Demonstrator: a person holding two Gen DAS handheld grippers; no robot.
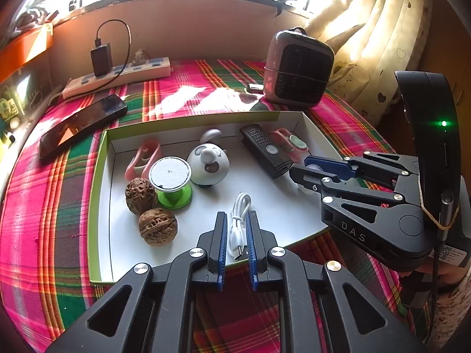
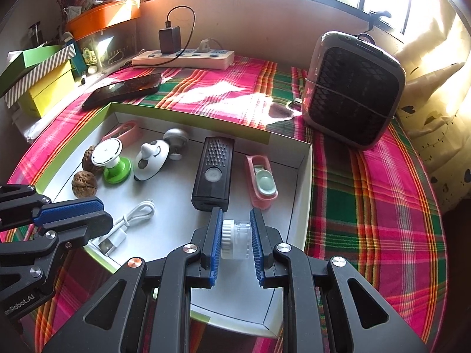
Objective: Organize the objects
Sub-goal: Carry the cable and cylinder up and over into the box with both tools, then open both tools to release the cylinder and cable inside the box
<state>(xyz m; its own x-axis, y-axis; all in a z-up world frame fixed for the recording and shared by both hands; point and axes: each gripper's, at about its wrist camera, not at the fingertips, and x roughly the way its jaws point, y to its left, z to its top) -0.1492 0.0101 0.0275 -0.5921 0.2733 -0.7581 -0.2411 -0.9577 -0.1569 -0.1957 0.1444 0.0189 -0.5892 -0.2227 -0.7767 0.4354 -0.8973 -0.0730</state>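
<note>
A shallow white box with a green rim (image 1: pixel 98 182) (image 2: pixel 303 176) lies on the plaid cloth. My left gripper (image 1: pixel 236 214) (image 2: pixel 101 216) is at the box's near edge, shut on a coiled white USB cable (image 1: pixel 239 229) (image 2: pixel 134 214) whose loop rests on the box floor. My right gripper (image 2: pixel 237 211) (image 1: pixel 297 173) is over the box's right part, shut on a small clear plastic piece with a white ribbed cap (image 2: pixel 235 238). Inside the box lie two walnuts (image 1: pixel 157 226), a green spool (image 1: pixel 173 181), a white round toy (image 1: pixel 209 161), a black device (image 2: pixel 213 173) and a pink holder (image 2: pixel 260 181).
A black phone (image 1: pixel 82 125) and a white power strip (image 1: pixel 117 78) with a plugged-in charger lie behind the box. A pink-and-black fan heater (image 2: pixel 353 88) stands at the back right beside the curtain (image 1: pixel 379 44). Yellow and green boxes (image 2: pixel 41 79) are stacked at the far left.
</note>
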